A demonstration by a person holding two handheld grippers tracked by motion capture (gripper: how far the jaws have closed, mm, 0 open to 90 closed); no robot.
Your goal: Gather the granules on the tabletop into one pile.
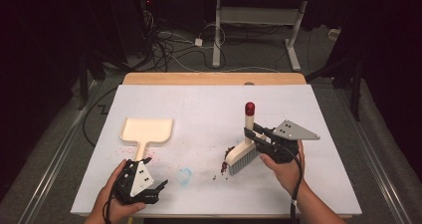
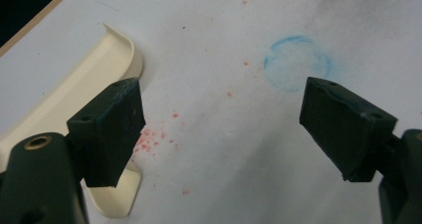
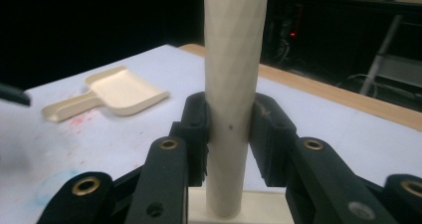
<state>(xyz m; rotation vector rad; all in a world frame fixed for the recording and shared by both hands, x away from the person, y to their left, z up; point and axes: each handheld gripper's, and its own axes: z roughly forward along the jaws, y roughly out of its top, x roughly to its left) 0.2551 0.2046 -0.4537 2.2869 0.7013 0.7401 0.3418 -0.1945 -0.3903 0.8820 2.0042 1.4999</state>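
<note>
High view: a white table [image 1: 209, 99] carries, in descending order of size, a cream dustpan [image 1: 147, 132], a cream hand brush [image 1: 245, 147], and a small heap of dark red crumbs [image 1: 225, 163]. The dustpan lies flat on the left half of the table, its handle pointing toward the person. The brush stands on the right half with its handle upright, a red knob on top, and its grey bristles down on the surface, touching the crumb heap at their left end. The right gripper [image 1: 255, 135], held in the right hand [image 1: 283, 167], is clamped on the brush handle; the right gripper view shows both pads [image 3: 196, 129] pressing the cream shaft from either side. The left gripper [image 1: 158, 189], in the left hand [image 1: 113, 196], rests near the front edge just beside the dustpan handle, jaws wide apart with nothing between them. A faint blue ring [image 1: 183, 175] marks the table between the two grippers, and pink specks [image 2: 149, 139] lie beside the dustpan handle.
</note>
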